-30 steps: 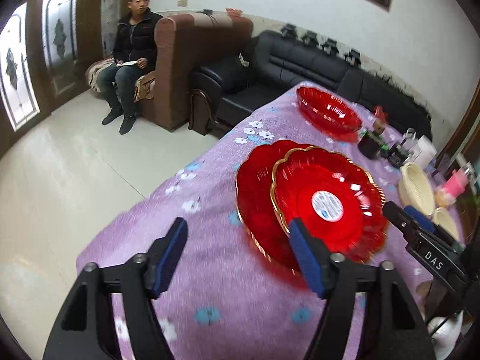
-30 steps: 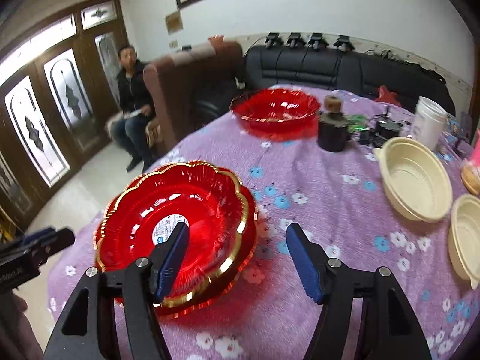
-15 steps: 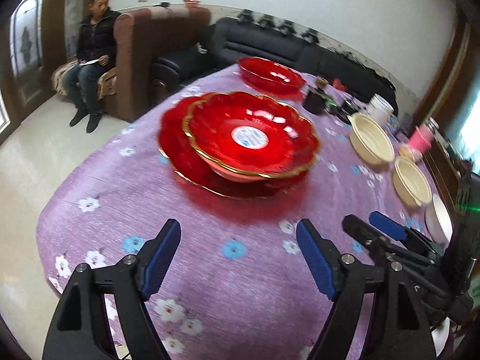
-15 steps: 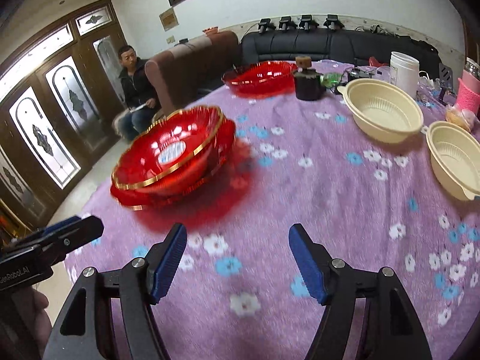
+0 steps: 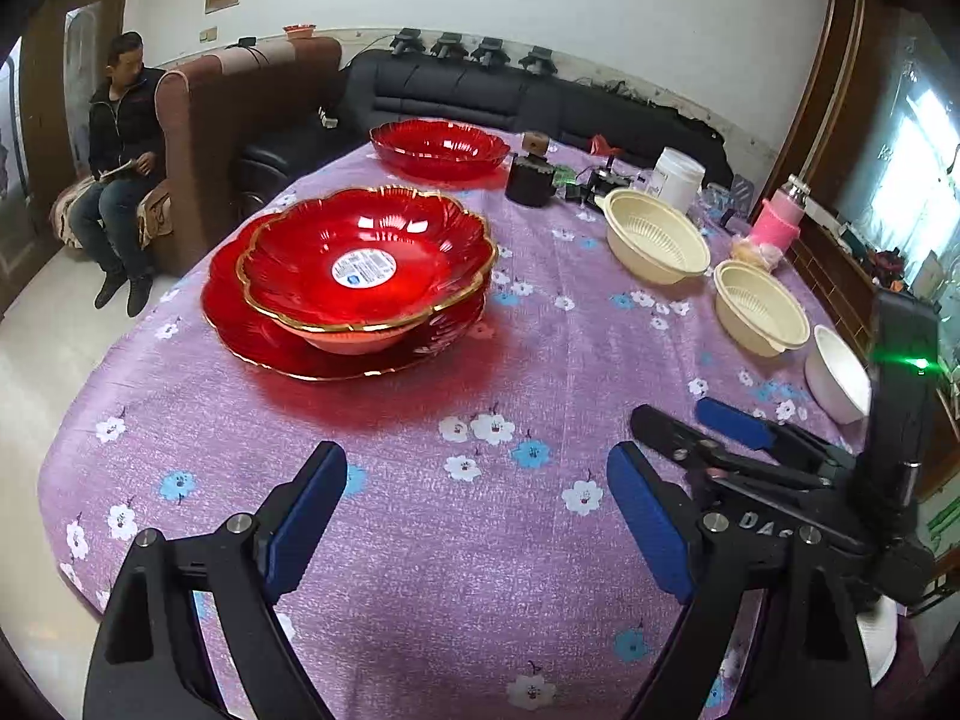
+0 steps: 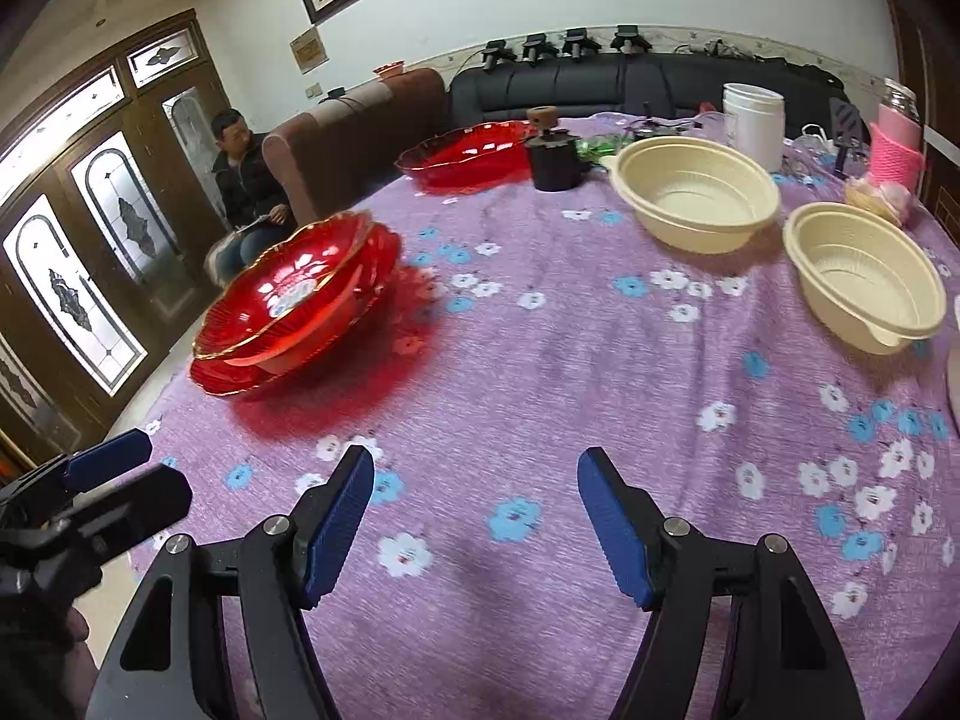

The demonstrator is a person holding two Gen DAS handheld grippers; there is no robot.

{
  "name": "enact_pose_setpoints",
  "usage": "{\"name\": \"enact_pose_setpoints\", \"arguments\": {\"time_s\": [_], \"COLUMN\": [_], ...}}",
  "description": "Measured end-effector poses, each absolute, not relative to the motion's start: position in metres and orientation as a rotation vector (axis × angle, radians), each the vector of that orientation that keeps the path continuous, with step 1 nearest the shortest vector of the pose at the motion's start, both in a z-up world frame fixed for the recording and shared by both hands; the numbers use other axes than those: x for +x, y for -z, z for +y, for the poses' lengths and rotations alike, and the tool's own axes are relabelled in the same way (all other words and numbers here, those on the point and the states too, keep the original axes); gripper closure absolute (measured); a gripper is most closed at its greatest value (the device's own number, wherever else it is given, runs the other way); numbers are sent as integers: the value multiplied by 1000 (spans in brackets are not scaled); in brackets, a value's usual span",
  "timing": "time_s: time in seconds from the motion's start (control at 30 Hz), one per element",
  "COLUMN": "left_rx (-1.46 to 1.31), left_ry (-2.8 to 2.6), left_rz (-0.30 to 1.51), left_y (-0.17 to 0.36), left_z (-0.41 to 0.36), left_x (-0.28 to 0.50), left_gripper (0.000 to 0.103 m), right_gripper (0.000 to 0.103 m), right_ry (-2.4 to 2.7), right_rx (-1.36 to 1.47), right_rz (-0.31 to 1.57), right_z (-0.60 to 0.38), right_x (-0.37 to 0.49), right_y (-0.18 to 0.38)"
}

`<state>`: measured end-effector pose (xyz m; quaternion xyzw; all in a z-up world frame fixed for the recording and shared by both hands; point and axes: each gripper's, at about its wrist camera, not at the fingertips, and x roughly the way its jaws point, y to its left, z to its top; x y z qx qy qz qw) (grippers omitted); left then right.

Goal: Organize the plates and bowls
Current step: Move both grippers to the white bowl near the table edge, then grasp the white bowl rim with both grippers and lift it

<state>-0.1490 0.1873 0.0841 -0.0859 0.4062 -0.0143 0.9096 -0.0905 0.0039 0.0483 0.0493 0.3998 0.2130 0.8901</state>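
Note:
A red gold-rimmed bowl [image 5: 366, 267] sits stacked on a red plate [image 5: 264, 339] at the table's left; the stack also shows in the right wrist view [image 6: 288, 300]. Another red bowl [image 5: 439, 147] stands at the far end. Two cream bowls [image 5: 655, 237] [image 5: 759, 306] and a white bowl [image 5: 837, 381] line the right side. My left gripper [image 5: 477, 489] is open and empty, near the front edge, well short of the stack. My right gripper [image 6: 474, 501] is open and empty above the cloth; it also shows in the left wrist view [image 5: 708, 420].
The round table has a purple flowered cloth [image 5: 540, 360]. A black pot [image 5: 529, 180], a white tub [image 5: 677, 177] and a pink bottle [image 5: 780, 219] stand at the far side. A man [image 5: 123, 162] sits on a sofa beyond the table.
Both grippers have pulled back from the red stack toward the table's front edge. The red bowl stays on the red plate. Both stay open and empty.

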Motion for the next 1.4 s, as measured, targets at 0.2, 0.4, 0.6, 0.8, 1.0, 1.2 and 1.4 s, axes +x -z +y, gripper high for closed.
{"name": "enact_pose_setpoints", "arguments": {"time_s": [0.2, 0.4, 0.6, 0.8, 1.0, 1.2, 1.4], "left_rx": [-72, -108, -67, -15, -40, -6, 2], "left_ry": [82, 115, 98, 143, 197, 229, 212], "left_rz": [866, 881, 876, 857, 903, 926, 924], "left_y": [-84, -81, -79, -78, -70, -68, -70], "left_z": [161, 152, 145, 129, 102, 74, 74], "left_x": [-146, -140, -139, -137, -122, -120, -121], "left_gripper": [15, 15, 15, 15, 15, 15, 15], "right_gripper": [28, 28, 28, 28, 29, 65, 91], "right_ry": [-343, -192, -115, 74, 391, 370, 253], "right_rx": [130, 283, 423, 422, 459, 551, 622], "right_rz": [826, 799, 728, 625, 666, 784, 810], "right_z": [-40, -109, -168, -248, -337, -368, -362], "right_x": [-85, -63, -54, -75, -93, -69, -71], "right_y": [-47, -54, -74, -97, -75, -35, -22]}}
